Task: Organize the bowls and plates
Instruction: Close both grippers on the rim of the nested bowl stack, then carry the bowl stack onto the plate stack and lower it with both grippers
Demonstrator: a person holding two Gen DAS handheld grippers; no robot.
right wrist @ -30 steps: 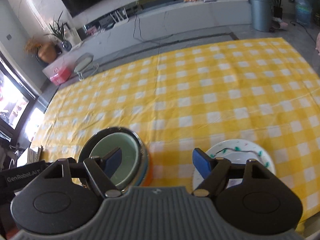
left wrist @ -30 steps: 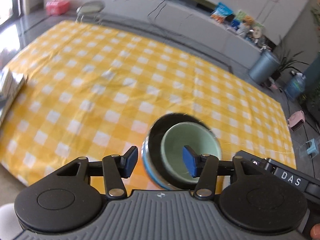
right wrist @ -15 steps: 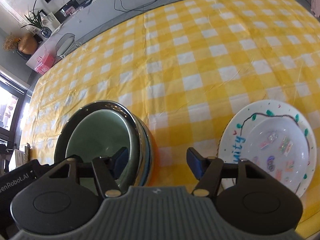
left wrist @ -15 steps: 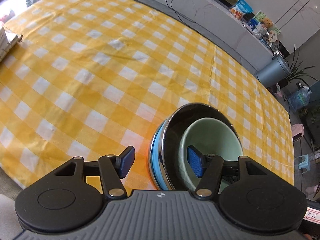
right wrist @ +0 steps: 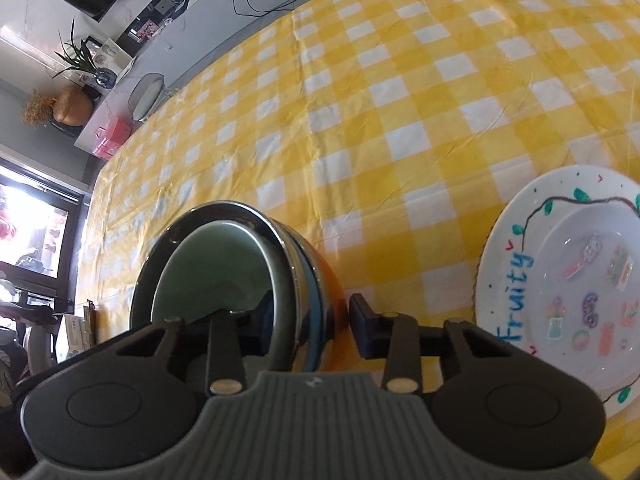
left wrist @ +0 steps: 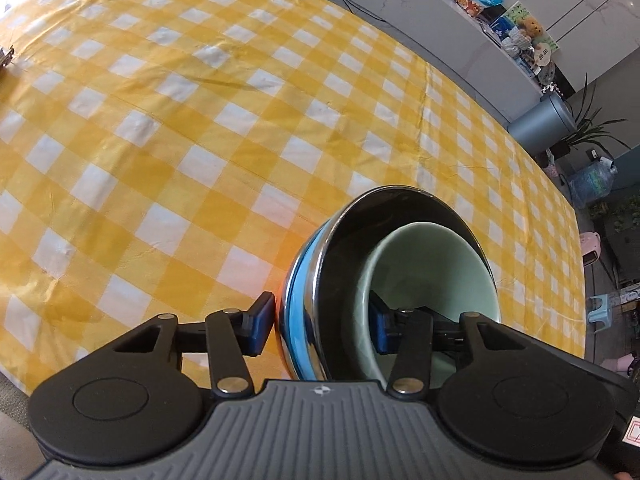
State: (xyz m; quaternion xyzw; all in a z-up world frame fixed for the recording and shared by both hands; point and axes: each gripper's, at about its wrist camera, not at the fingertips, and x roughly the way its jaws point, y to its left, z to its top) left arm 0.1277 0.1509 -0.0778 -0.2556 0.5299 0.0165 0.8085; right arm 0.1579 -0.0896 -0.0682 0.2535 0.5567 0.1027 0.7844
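Both grippers pitch steeply down at the stack of nested bowls (left wrist: 384, 288) on the table under a yellow-and-white checked cloth (left wrist: 200, 140).

Stack: pale green ceramic bowl (left wrist: 436, 268) sits inside a shiny dark steel bowl (left wrist: 340, 264), with a blue band (left wrist: 298, 312) and an orange edge showing beneath.

Left gripper (left wrist: 320, 330): straddles the stack's wall at its 9 o'clock side. Outer blue pad touches the blue band; inner pad sits inside the green bowl against its wall. Fingers have just been closing and look clamped on the stack's rim.

Right gripper (right wrist: 308, 328): straddles the opposite wall, at 3 o'clock. Inner pad is down in the green bowl (right wrist: 224, 272); outer pad stands just beside the orange side with a slight gap. Fingers have just been closing; apart, not yet pinching.

White plate lettered "Fruity" (right wrist: 516, 280) lies at 3 o'clock of the stack, well apart, with a clear shallow bowl (right wrist: 592, 292) on it.
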